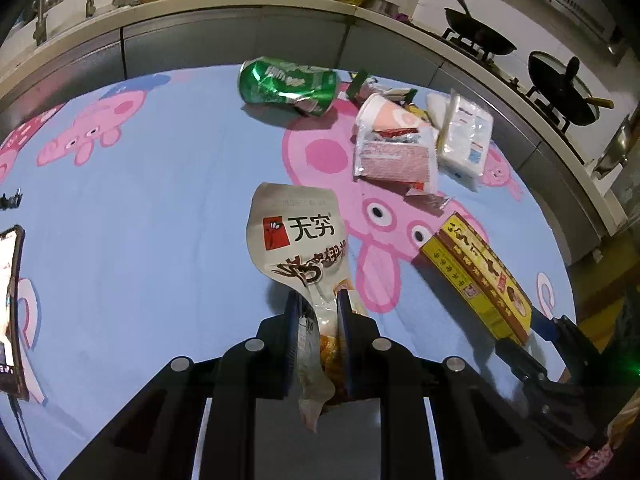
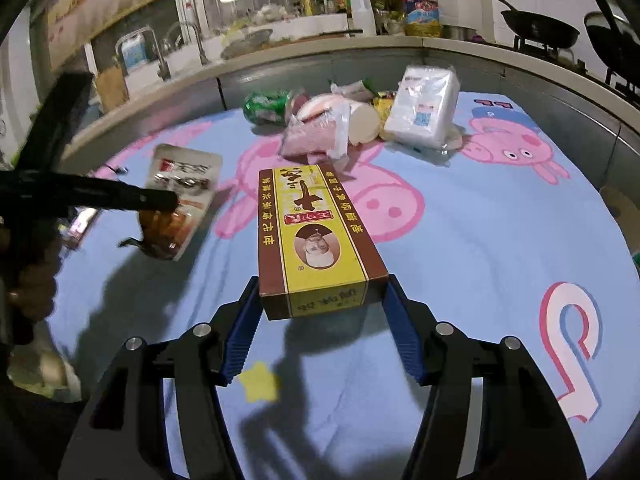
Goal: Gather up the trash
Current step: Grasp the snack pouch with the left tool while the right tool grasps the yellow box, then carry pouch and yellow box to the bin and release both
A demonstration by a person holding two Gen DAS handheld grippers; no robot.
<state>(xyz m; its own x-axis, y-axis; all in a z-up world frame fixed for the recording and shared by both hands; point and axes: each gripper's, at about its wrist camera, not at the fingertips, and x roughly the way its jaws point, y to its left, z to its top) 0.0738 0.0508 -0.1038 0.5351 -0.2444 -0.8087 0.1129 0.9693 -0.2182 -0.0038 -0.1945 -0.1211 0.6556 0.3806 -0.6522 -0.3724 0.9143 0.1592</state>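
Note:
My left gripper (image 1: 318, 304) is shut on a grey snack pouch (image 1: 298, 240) and holds it above the blue cartoon cloth; the pouch also shows in the right wrist view (image 2: 180, 196). My right gripper (image 2: 322, 286) has its jaws on both sides of the near end of a yellow and brown box (image 2: 316, 232); the box also shows in the left wrist view (image 1: 478, 276). A crushed green can (image 1: 286, 86), a paper cup (image 1: 384, 116), a pink wrapper (image 1: 394, 158) and a white tissue pack (image 1: 464, 136) lie in a heap at the far side.
The table cloth (image 1: 140, 200) is blue with pink pigs. A phone (image 1: 10, 312) stands at the left edge. A kitchen counter (image 1: 240, 16) with a tap, bottles and black pans (image 1: 480, 36) curves behind the table.

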